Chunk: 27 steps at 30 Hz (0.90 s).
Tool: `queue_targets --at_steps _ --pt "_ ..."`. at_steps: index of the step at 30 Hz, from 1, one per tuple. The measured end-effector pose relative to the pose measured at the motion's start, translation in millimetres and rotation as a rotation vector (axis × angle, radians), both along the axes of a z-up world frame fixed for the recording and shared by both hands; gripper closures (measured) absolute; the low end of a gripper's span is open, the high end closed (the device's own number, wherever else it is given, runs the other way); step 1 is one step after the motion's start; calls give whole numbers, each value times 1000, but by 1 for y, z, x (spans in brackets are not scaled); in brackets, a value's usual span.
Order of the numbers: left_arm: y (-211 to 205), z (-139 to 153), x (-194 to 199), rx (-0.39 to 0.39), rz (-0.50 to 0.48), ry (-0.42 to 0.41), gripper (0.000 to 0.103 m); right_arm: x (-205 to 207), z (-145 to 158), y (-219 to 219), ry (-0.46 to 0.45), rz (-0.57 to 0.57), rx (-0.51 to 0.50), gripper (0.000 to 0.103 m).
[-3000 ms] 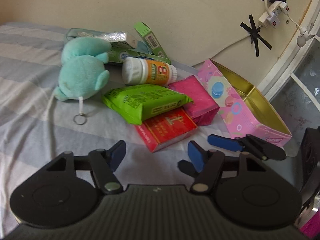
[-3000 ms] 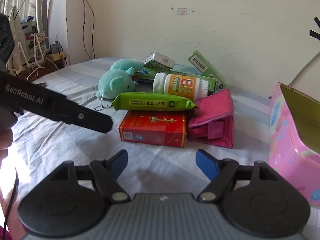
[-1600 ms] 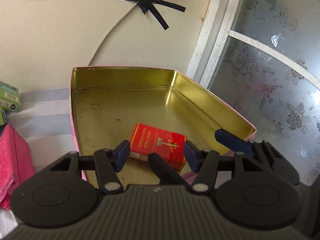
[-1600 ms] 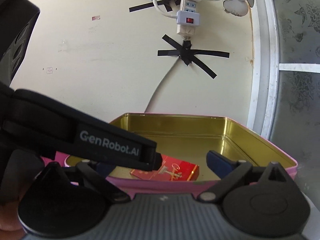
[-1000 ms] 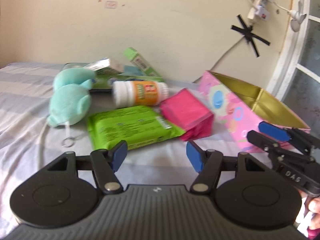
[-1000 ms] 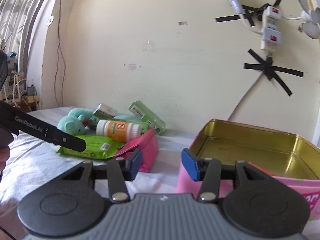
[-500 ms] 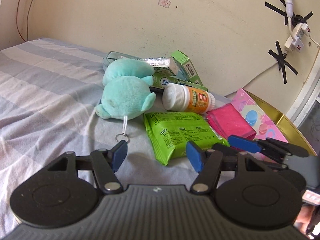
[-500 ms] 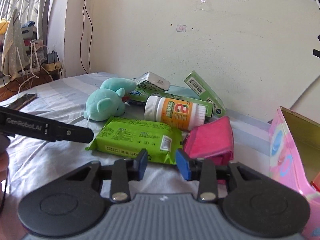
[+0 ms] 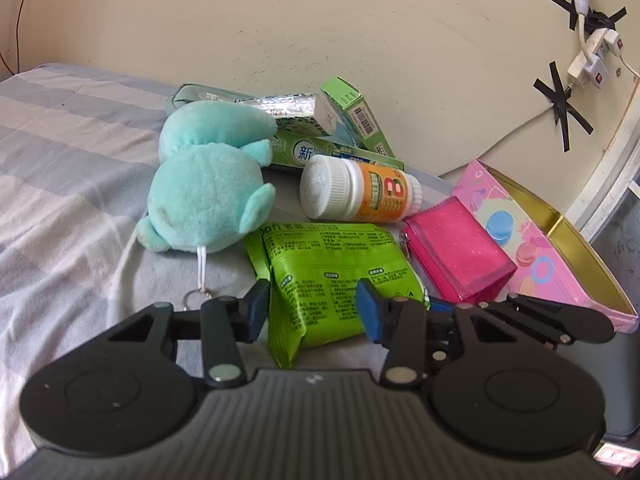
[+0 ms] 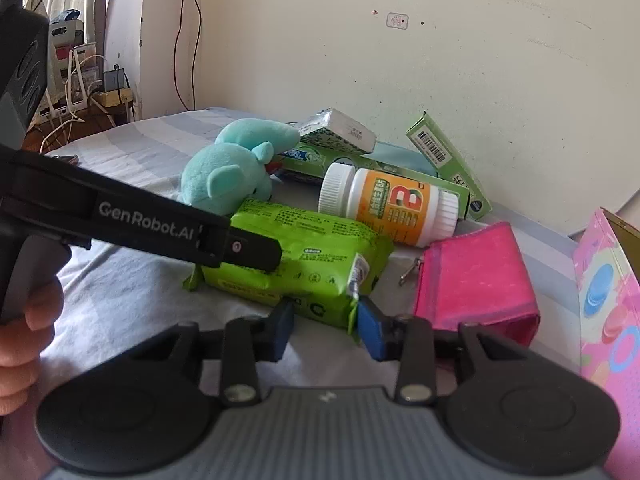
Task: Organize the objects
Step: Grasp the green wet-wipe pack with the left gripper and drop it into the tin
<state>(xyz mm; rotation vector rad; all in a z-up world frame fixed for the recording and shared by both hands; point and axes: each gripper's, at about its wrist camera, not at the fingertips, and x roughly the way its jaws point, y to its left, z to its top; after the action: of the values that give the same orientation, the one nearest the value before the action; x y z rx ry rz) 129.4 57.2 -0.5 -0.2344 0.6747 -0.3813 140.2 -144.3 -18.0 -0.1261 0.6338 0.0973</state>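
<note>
On a bed (image 9: 60, 184) with a blue-and-white striped sheet, the loose items lie in a cluster against the wall.

The left claw (image 9: 310, 312) has closed on the near end of the green wipes pack (image 9: 336, 276); the pack sits between both blue pads and buckles there.

The right claw (image 10: 324, 326) meets the same pack (image 10: 304, 264) at its other end. Its jaws are closing, with the pack's corner between the pads. Whether the pads already press on it cannot be told.

A teal plush toy (image 9: 208, 196) lies just beside the pack on the left. A white-capped orange vitamin bottle (image 9: 360, 192) lies on its side behind the pack. A pink pouch (image 9: 460, 252) rests to the right, touching the pink tin (image 9: 524, 248), which stands open with a gold interior. Green cartons (image 9: 356, 116) are stacked against the wall.

A person's fingers (image 10: 24, 340) grip the left tool's handle in the right wrist view.
</note>
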Motion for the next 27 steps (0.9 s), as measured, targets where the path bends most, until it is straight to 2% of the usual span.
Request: queue_targets --at_steps 5,9,15,20,27 --pt "7 1 -41 -3 -38 -19 55 -50 3 10 -32 41 -30 81" --pt "-14 8 -55 6 -92 -40 55 -88 6 5 -77 15 -65 83" --pt "-77 40 -58 44 -209 -148 55 -126 28 -37 -207 -136 -64 83" --pt "-141 73 -48 45 -329 -251 55 -151 52 -84 -331 -283 -111 83" --pt "-236 79 -36 70 -456 -274 54 -172 55 -160 -350 -475 -99 83"
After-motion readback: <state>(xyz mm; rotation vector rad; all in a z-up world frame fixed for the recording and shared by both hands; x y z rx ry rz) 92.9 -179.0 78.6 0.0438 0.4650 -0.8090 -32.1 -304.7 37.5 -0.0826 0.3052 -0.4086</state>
